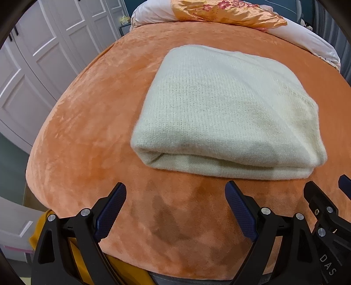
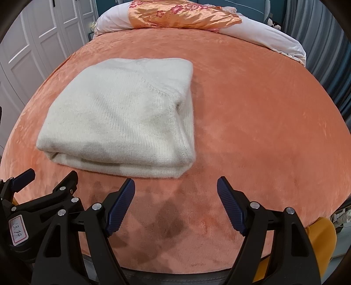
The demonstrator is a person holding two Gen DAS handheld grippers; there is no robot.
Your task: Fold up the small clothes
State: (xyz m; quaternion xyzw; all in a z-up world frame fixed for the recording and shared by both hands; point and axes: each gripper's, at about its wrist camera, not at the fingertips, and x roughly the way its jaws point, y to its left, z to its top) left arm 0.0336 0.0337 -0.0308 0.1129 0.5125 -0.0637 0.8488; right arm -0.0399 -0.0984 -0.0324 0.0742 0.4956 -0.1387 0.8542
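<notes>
A cream knitted garment (image 1: 228,114) lies folded into a thick rectangle on the orange plush bed cover (image 1: 87,122). My left gripper (image 1: 175,188) hangs open just short of its near folded edge, with only the cover between the blue pads. In the right wrist view the same garment (image 2: 122,116) sits to the upper left, and my right gripper (image 2: 175,183) stands open near its front right corner, holding nothing. Each gripper shows at the edge of the other's view: the right gripper (image 1: 326,186) and the left gripper (image 2: 52,175).
A white pillow with an orange floral satin cover (image 2: 184,13) lies at the head of the bed. White panelled wardrobe doors (image 1: 33,65) stand to the left. Yellow cloth (image 2: 324,236) shows at the near bed edge. Bare orange cover (image 2: 263,109) spreads right of the garment.
</notes>
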